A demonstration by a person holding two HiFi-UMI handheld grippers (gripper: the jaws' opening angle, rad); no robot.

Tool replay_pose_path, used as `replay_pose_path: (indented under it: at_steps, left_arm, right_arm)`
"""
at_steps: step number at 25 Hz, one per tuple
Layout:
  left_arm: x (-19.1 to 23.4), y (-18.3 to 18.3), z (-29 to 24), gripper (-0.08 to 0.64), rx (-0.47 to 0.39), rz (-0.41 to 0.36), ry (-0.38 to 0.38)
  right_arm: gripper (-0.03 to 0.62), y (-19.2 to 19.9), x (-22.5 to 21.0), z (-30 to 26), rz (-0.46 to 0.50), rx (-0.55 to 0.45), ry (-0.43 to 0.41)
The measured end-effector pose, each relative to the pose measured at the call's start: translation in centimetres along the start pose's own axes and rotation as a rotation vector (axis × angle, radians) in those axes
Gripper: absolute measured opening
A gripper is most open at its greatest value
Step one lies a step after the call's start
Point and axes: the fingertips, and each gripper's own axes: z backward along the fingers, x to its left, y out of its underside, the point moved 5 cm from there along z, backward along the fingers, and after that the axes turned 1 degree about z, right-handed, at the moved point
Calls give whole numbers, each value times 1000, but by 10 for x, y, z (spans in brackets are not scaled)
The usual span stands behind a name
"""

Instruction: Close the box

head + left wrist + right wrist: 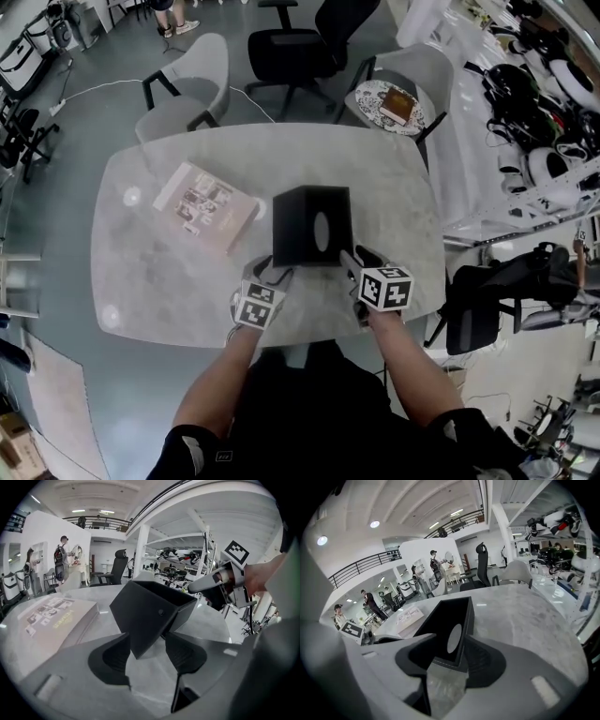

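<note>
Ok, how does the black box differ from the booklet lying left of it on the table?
The black box is dark and stands tall with its top open; the booklet is pale and lies flat. The box has a round hole in one side; the booklet has a printed cover. Both rest on the grey table.

1. The table (141, 272) and black box (309, 225) are looked down on steeply from the head view.
2. The black box is seen close, low over the table, from each gripper view.
3. It is shared by all three views.
</note>
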Motion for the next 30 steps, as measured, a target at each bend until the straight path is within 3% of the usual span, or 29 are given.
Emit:
replay_pose_path:
  at_steps: [6,17,25,30]
  left_arm:
    - [13,14,-10,222,70,-47,-73]
    - [29,15,16,244,-14,116,-114]
    - [35,3,41,244,-80,158,-106]
    - [34,-6,48,203,-118,141,-38]
  right_arm:
    - [183,6,2,-10,18,64,22]
    - [179,17,8,-9,52,112,66]
    - [179,18,14,-6,45,110,79]
    - [179,20,15,-9,33,105,85]
